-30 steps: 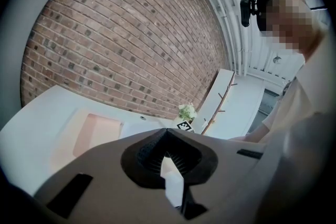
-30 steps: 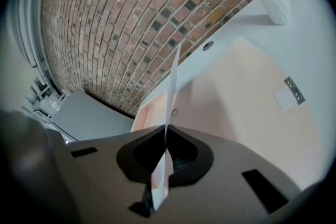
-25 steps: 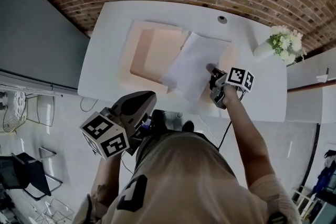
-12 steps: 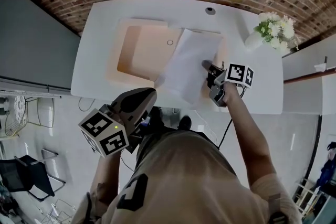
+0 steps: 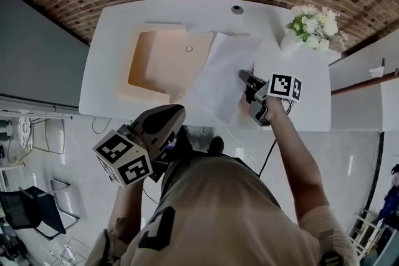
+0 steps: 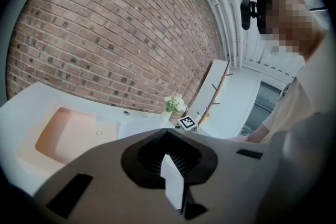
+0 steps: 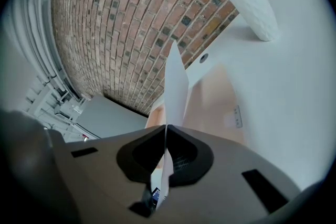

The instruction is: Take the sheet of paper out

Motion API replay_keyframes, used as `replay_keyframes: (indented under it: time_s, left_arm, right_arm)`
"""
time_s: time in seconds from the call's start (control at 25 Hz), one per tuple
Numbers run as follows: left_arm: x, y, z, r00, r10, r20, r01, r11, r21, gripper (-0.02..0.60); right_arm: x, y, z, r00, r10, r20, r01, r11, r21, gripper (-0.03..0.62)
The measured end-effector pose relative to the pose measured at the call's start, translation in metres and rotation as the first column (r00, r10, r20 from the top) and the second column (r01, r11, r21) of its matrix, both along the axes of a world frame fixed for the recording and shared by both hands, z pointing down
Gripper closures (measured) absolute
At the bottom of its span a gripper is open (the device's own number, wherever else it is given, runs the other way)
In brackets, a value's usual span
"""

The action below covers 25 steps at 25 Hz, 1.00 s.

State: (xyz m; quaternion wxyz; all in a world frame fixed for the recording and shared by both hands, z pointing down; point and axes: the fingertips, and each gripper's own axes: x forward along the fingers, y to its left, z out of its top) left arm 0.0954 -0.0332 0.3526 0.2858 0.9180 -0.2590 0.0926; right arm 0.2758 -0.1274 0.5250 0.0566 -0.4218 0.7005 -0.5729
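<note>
A white sheet of paper [image 5: 219, 79] lies slanted over the right part of an open peach folder [image 5: 163, 62] on the white table [image 5: 106, 53]. My right gripper [image 5: 244, 75] is shut on the sheet's right edge. In the right gripper view the sheet [image 7: 176, 78] rises edge-on from the closed tips of the right gripper [image 7: 167, 126], with the folder [image 7: 216, 96] behind it. My left gripper [image 5: 179, 113] hangs off the table's near edge by my body. Its jaws look shut in the left gripper view, and the left gripper [image 6: 167, 131] touches nothing on the table.
A white vase of flowers [image 5: 308, 25] stands at the table's far right corner, close beyond the right gripper. A small round hole [image 5: 237, 9] sits near the far edge. A brick wall runs behind the table. A chair [image 5: 25, 209] stands on the floor at left.
The right gripper has drawn the sheet rightward off the folder, so more of the folder's peach inside shows. The left gripper keeps its spot in the head view.
</note>
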Motion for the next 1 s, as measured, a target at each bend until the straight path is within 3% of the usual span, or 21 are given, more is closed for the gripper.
replay_keyframes:
  time_s: [0.44, 1.0]
  left_arm:
    - [0.018, 0.007, -0.001, 1.000, 0.015, 0.022, -0.015, 1.000, -0.005, 0.568]
    - [0.003, 0.002, -0.001, 0.999, -0.024, 0.025, 0.024, 1.000, -0.012, 0.568]
  right_arm:
    - [0.016, 0.011, -0.018, 0.999, -0.031, 0.024, 0.030, 0.998, 0.050, 0.569]
    - [0.002, 0.019, -0.049, 0.993, -0.115, 0.013, 0.113, 0.987, 0.110, 0.569]
